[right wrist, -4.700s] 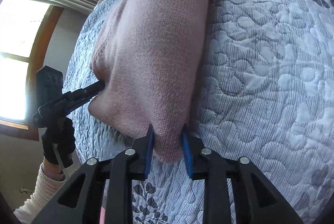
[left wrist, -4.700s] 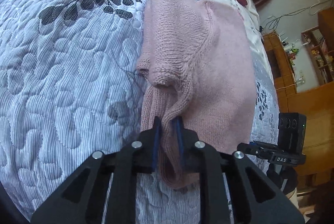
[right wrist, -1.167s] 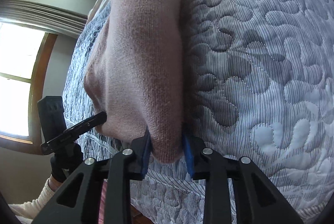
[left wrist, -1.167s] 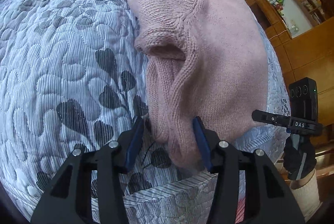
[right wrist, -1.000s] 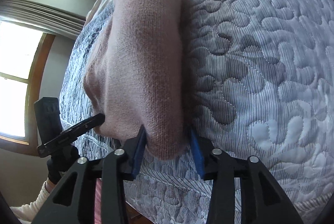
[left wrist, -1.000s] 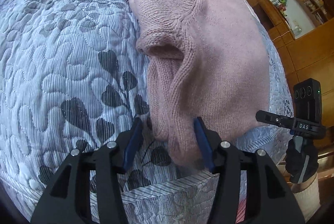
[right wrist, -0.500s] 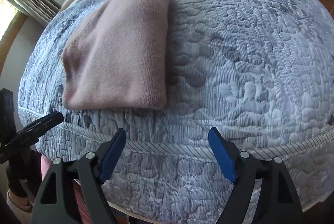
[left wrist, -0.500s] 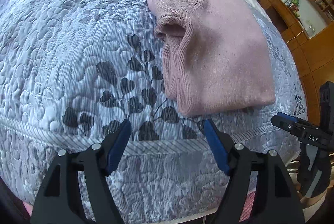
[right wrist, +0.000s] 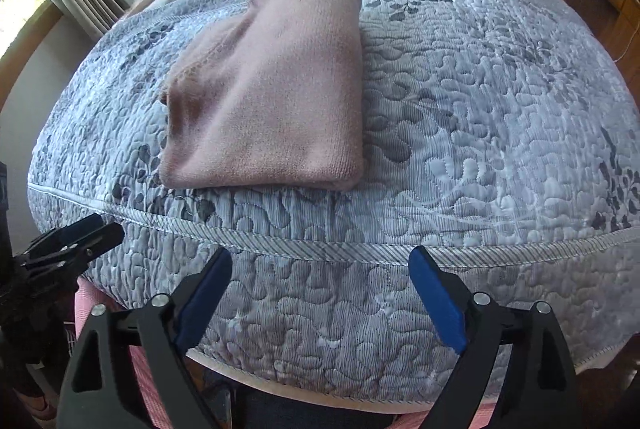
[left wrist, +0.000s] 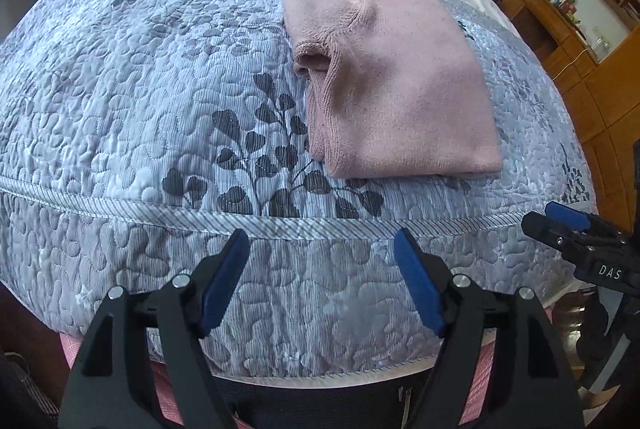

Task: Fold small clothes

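From my left wrist view, the folded sweater (left wrist: 404, 89) lies on the quilt (left wrist: 140, 89) in the upper right of centre, near the quilt's front edge. My left gripper (left wrist: 322, 279) sits at the bottom centre, before that edge and apart from the sweater. My right gripper (left wrist: 568, 225) enters at the right edge. In my right wrist view the sweater (right wrist: 276, 89) lies upper left of centre, my right gripper (right wrist: 322, 303) below it at the bottom.
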